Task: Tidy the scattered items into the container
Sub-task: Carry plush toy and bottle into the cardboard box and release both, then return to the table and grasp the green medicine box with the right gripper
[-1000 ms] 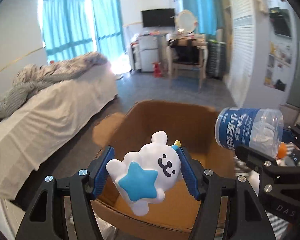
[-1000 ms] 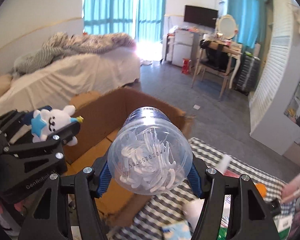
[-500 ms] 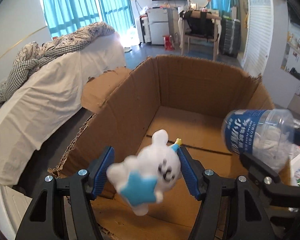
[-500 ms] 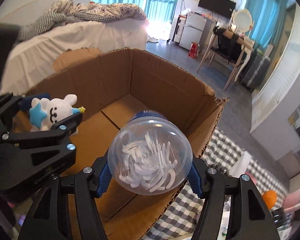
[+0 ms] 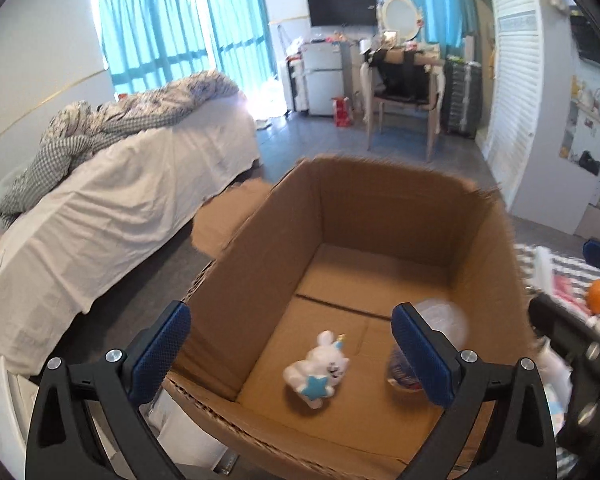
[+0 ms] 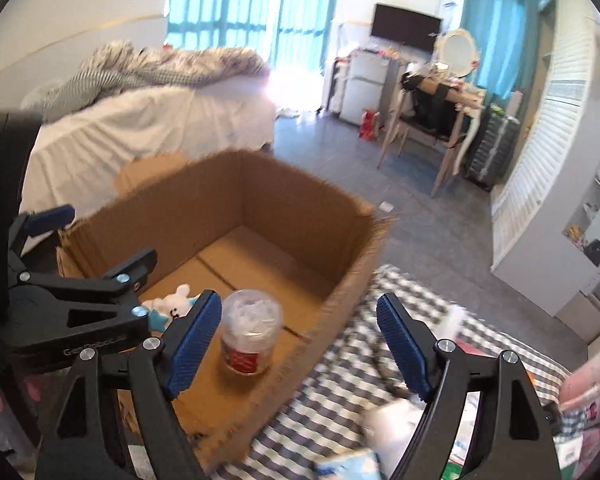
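We have both tongs over the cardboard box (image 5: pixel 384 208), and both are letting go. The left tongs (image 5: pixel 296 354) are spreading wide with nothing between the blue pads; the white bunny toy (image 5: pixel 318 368) lies on the box floor below them, at about 6 o'clock in the left wrist view. The right tongs (image 6: pixel 300 336) are also opening and hold nothing; the clear jar (image 6: pixel 252 334) of white pieces stands on the box floor beside the toy, toward 7 o'clock in the right wrist view. In the left view the jar is blurred, so it may not have settled.

So two items are in the container. More wait on the checked cloth (image 6: pixel 340 364) over the tabletop at 4 to 5 o'clock: a white object (image 6: pixel 388 424), a pale blue packet (image 6: pixel 348 468), and a small orange thing (image 5: pixel 598 292) seen from the left.

To finish this step well, we should:
- keep the pads wide until both tongs are lifted above the box rim, so neither drags an item back out;
- rise straight up, since the near wall (image 6: pixel 300 364) sits close under the right tongs;
- swing each hand out to its own side, as the two tools crowd one another.
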`<state>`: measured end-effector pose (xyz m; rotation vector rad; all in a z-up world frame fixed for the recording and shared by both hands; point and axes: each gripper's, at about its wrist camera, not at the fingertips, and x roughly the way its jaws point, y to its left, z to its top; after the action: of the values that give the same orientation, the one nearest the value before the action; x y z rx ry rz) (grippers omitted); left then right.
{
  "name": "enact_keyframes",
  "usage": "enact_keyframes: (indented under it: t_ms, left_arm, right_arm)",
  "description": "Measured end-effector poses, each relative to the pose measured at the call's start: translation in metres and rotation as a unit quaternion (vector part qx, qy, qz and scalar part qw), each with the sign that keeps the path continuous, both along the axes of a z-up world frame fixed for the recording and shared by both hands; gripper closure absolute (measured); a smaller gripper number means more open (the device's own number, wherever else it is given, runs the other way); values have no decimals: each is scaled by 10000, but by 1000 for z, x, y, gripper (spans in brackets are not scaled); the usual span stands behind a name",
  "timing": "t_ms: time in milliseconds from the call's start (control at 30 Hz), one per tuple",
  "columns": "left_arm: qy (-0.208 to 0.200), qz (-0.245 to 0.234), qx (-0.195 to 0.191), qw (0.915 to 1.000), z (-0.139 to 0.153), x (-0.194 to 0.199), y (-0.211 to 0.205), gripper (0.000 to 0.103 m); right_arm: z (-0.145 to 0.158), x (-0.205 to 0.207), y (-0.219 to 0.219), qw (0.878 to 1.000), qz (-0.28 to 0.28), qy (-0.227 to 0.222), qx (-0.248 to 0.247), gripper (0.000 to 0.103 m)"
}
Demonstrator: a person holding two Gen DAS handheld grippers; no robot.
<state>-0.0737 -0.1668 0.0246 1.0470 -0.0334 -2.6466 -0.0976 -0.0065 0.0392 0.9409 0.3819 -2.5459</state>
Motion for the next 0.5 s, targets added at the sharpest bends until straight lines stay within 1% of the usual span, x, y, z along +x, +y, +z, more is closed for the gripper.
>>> enact_keyframes:
  t_ms: [67, 133, 233, 300, 367, 433, 500]
  left_arm:
    - [148, -127, 0, 9998, 11, 6, 14, 0]
    - [307, -316, 21, 9990, 20, 13, 29, 0]
    - [500, -646, 74, 9966, 30, 22, 58, 0]
    - [593, -879, 155, 9942, 30, 27, 80, 0]
    - [598, -1059, 242, 9923, 27, 30, 101, 0]
    - [569, -1263, 338, 9898, 20, 32, 124, 0]
    - [482, -1434, 441, 9875, 9, 33, 148, 0]
  right_arm:
    - [12, 7, 18, 9998, -163, 119, -90, 20]
    - [23, 14, 45, 9986, -432, 252, -164, 15]
    - [31, 22, 86, 9957, -852, 325, -185, 13]
    - [30, 27, 119, 9923, -1183, 336, -115, 13]
    - [26, 32, 151, 9883, -1494, 293, -29, 12]
    - [19, 35, 182, 9835, -1796, 211, 58, 11]
    - [7, 41, 219, 9792, -2028, 100, 46, 11]
